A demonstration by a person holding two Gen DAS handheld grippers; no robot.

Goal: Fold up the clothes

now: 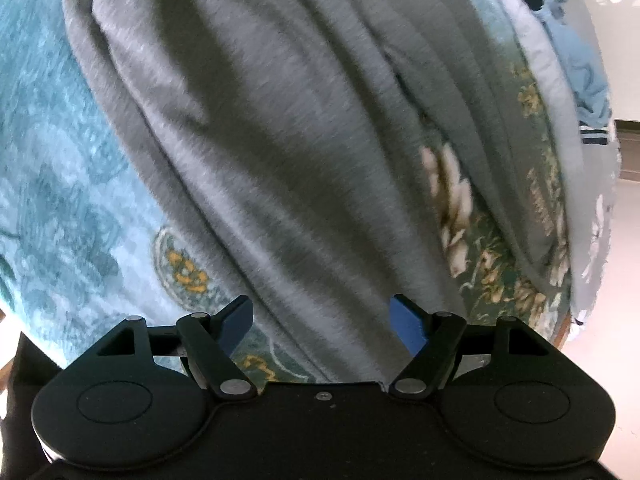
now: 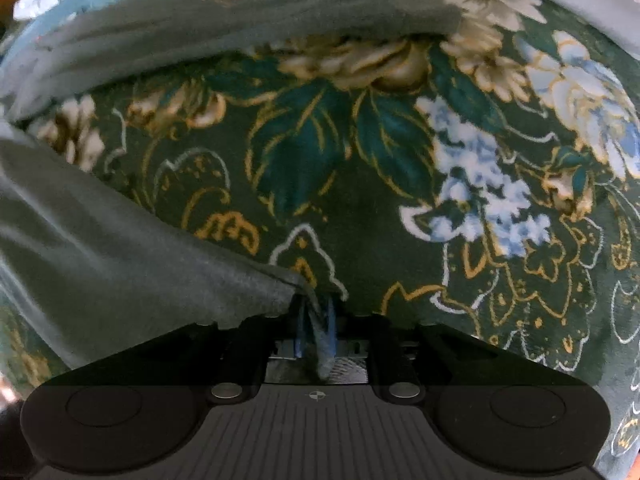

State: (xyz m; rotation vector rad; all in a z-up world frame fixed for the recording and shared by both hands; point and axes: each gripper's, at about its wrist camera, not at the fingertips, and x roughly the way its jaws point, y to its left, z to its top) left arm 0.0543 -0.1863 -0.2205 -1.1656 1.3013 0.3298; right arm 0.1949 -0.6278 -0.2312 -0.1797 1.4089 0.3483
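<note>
My left gripper (image 1: 322,322) stands wide, nothing between its blue pads, hovering over the grey garment (image 1: 280,140), which runs in long folds from twelve o'clock to six across the floral cloth (image 1: 60,168). My right gripper (image 2: 316,330) is nearly closed, pinching the grey garment's (image 2: 100,248) edge at six o'clock; the fabric trails toward nine, over dark green flowers

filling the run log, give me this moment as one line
task: fold clothes | left tool: open above grey garment | right tool: shut on garment edge | surface: floral cloth
</note>
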